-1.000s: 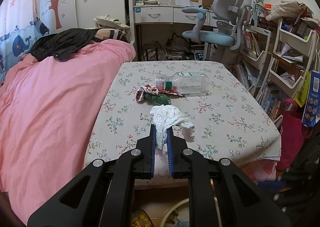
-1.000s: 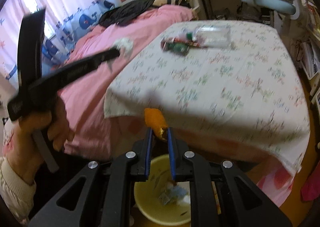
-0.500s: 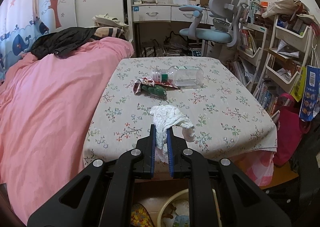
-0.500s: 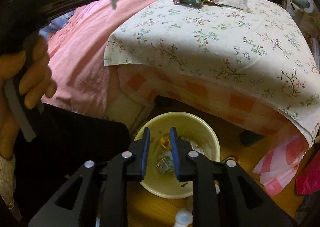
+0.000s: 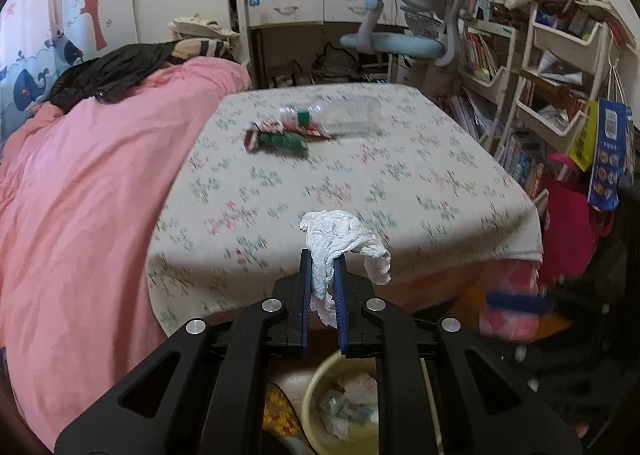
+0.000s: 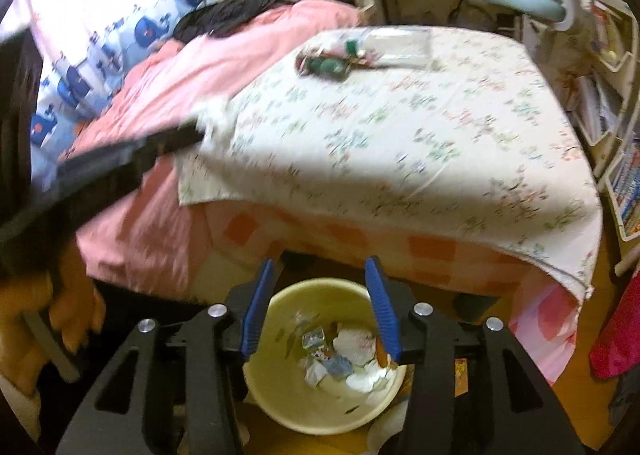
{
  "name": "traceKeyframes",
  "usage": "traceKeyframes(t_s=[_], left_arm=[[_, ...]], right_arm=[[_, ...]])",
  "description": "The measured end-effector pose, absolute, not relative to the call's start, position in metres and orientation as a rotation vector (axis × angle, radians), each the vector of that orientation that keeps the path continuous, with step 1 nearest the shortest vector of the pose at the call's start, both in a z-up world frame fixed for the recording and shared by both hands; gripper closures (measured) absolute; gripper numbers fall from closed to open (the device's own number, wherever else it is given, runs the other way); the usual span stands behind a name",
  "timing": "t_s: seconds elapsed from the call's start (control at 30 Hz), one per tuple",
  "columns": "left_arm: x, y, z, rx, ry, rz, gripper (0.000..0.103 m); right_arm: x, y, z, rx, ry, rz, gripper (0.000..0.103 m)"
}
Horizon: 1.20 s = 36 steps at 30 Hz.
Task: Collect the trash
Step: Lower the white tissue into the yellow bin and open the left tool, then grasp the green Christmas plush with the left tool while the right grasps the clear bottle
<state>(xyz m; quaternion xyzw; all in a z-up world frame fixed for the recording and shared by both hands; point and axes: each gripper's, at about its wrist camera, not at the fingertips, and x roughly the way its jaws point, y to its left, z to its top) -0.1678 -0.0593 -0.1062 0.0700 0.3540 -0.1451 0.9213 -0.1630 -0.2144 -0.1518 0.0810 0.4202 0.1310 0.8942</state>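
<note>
Fingers [image 6: 256,307] opening above bin [image 6: 280,395].

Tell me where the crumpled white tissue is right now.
In the left wrist view the crumpled white tissue is pinched in the left gripper, at the table's near edge above the yellow trash bin.

The table [image 5: 400,183] is standing with the bed [image 5: 80,191] against its left side and the shelves [image 5: 560,67] off its right. A bottle [image 5: 344,117] and wrappers [image 5: 280,137] are lying toward its far end — wrappers nearer. Below its near edge, the bin [image 6: 320,395] is sitting on the floor — scraps lying inside.
</note>
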Motion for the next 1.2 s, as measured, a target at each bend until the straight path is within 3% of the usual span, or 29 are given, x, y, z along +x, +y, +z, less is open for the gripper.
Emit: traceKeyframes(t_s=[0.43, 0.7, 1.2], left_arm=[[-0.216, -0.087, -0.153, 0.247, 0.918, -0.437, 0.092], [-0.213, -0.075, -0.144, 0.191, 0.877, -0.387, 0.063], [-0.190, -0.048, -0.123, 0.066, 0.822, -0.300, 0.055]], right_arm=[[-0.164, -0.243, -0.146, 0.293, 0.807, 0.179, 0.045], [-0.167, -0.245, -0.145, 0.298, 0.803, 0.173, 0.040], [-0.166, -0.239, -0.146, 0.297, 0.816, 0.192, 0.038]])
